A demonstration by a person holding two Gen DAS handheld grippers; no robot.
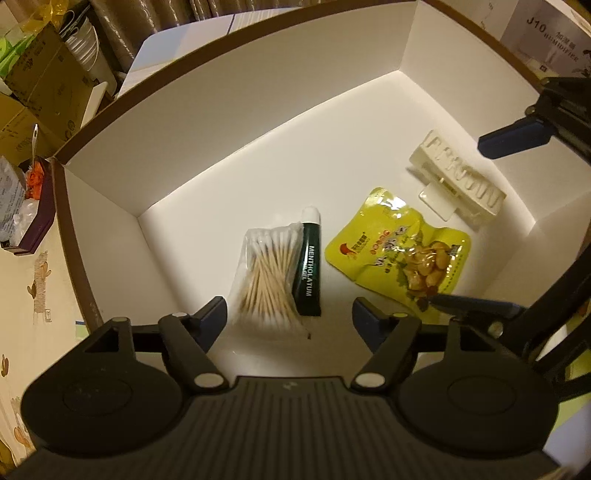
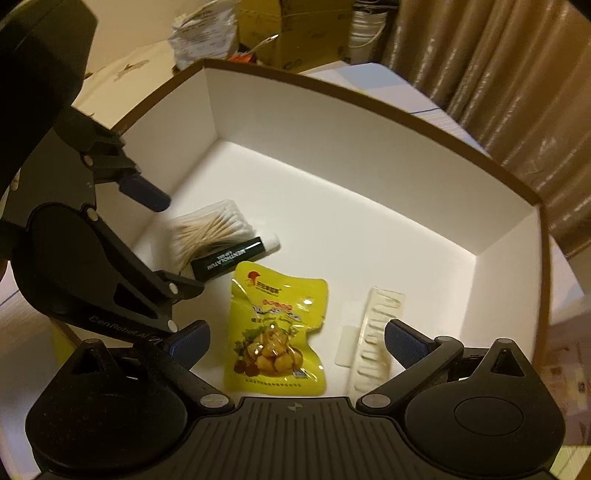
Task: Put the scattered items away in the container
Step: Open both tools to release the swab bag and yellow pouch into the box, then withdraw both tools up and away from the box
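Note:
A white box with a brown rim (image 1: 236,122) (image 2: 369,147) holds a bag of cotton swabs (image 1: 267,273) (image 2: 207,232), a dark green Mentholatum tube (image 1: 308,266) (image 2: 232,256), a yellow snack packet (image 1: 402,251) (image 2: 275,325) and a cream hair claw (image 1: 461,181) (image 2: 373,332). My left gripper (image 1: 290,314) is open and empty above the swabs and tube. My right gripper (image 2: 295,339) is open and empty above the snack packet and claw. Each gripper shows in the other's view, the right one (image 1: 517,136) and the left one (image 2: 144,192).
Cardboard boxes (image 1: 40,85) (image 2: 295,29) and stacked white bowls (image 1: 86,40) stand beyond the box. A dark tray of small items (image 1: 26,206) sits to the left on a patterned tablecloth (image 1: 33,295). A curtain (image 2: 498,74) hangs behind.

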